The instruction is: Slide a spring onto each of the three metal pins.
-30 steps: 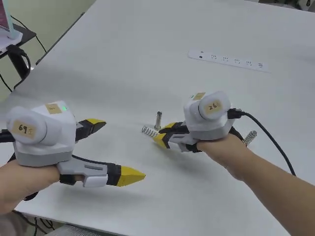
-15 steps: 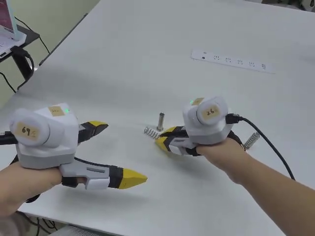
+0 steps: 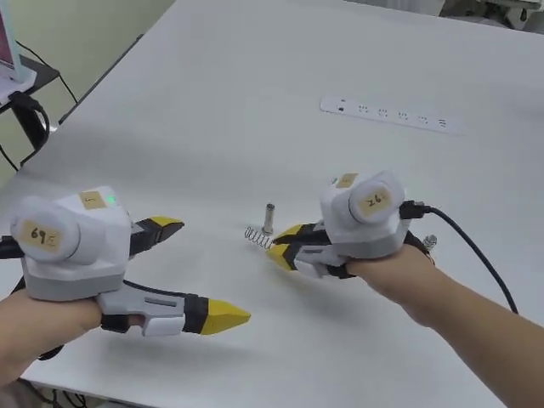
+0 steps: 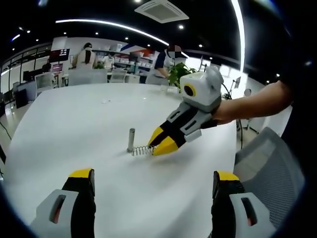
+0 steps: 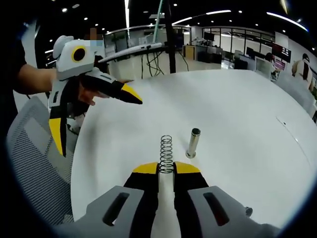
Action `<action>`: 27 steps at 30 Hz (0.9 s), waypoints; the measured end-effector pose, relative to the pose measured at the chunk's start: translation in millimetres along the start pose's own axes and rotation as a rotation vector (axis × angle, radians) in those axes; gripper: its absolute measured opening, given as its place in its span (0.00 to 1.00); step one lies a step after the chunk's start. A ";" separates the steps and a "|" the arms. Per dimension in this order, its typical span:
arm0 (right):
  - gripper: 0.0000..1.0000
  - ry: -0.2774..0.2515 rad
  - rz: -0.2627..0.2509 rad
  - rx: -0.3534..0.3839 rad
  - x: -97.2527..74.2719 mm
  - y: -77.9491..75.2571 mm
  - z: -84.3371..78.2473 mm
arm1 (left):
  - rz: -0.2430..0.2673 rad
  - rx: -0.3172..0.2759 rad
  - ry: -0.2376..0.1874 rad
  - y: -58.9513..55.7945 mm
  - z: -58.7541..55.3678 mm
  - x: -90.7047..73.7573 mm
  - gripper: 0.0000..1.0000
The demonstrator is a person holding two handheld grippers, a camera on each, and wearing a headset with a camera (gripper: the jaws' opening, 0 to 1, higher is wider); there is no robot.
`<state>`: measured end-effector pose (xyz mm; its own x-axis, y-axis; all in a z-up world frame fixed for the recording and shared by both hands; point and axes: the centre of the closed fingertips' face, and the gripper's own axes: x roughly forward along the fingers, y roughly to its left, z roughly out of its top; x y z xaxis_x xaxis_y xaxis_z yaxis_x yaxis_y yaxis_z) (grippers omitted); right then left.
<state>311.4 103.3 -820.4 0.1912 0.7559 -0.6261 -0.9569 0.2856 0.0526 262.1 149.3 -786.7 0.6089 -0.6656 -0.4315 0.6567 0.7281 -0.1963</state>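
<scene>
We see the right gripper (image 5: 167, 168) pinched nearly closed on one end of the spring (image 5: 166, 146) | spring lies just beside the upright pin (image 5: 193, 142) on the table (image 3: 212, 102), not on it | left gripper (image 3: 208, 270) spread wide, empty | we read left sticker (image 3: 44, 235) "69", right sticker (image 3: 371, 202) "26"

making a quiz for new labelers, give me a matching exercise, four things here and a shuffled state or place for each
1 spring
2 metal pin
3 left hand-held gripper
4 power strip

a standing upright on the table
b lying flat, farthest from the person
c pinched in the right hand-held gripper
d jaws wide open

Pairs: 1-c, 2-a, 3-d, 4-b
</scene>
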 end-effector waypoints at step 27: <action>0.08 -0.009 0.114 -0.156 -91.8 35.8 -23.1 | -0.278 0.078 0.011 -59.5 24.1 36.7 0.54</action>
<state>254.4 30.5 -779.0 0.0814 0.7837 -0.6158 -0.9946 0.1036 0.0004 256.1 77.6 -769.6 0.3962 -0.8358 -0.3801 0.8303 0.5029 -0.2403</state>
